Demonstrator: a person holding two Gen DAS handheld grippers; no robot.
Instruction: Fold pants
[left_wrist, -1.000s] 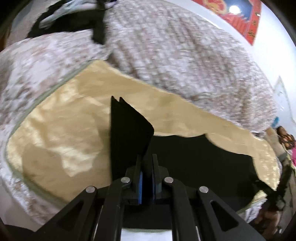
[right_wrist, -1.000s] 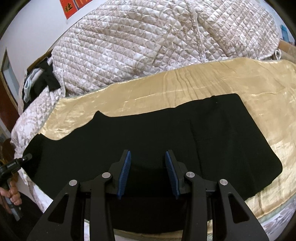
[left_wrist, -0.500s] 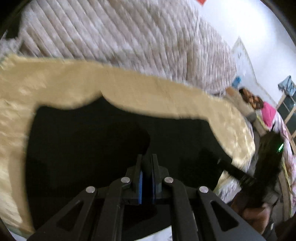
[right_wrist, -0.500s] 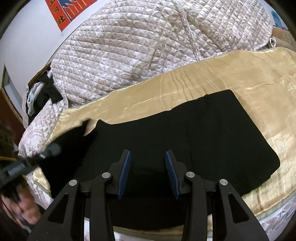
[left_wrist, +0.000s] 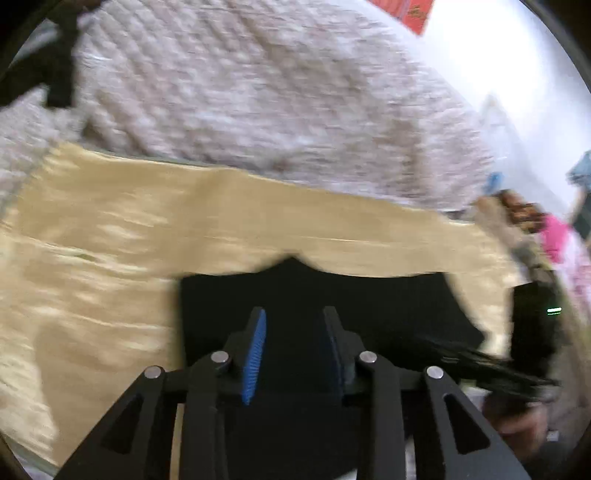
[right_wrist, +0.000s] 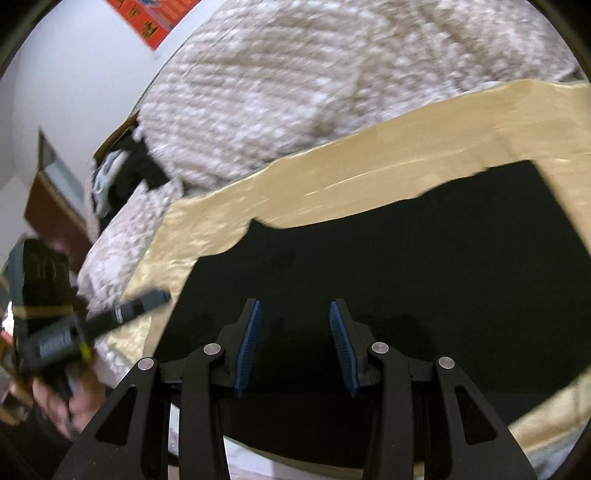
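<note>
Black pants (right_wrist: 388, 280) lie folded flat on a gold sheet (right_wrist: 332, 181) on the bed. Left gripper (left_wrist: 293, 350) has just been opening, nothing between its fingers; right gripper (right_wrist: 295, 343) open, empty. Soft, limp fabric (likely light): best pinched at an edge or corner.

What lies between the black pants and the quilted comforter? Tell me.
A strip of gold satin sheet separates the black pants from the quilted comforter, clearest in the right wrist view.

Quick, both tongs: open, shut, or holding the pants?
Left tongs: just opened, nothing gripped, above the black pants.
Right tongs: open, empty.
</note>
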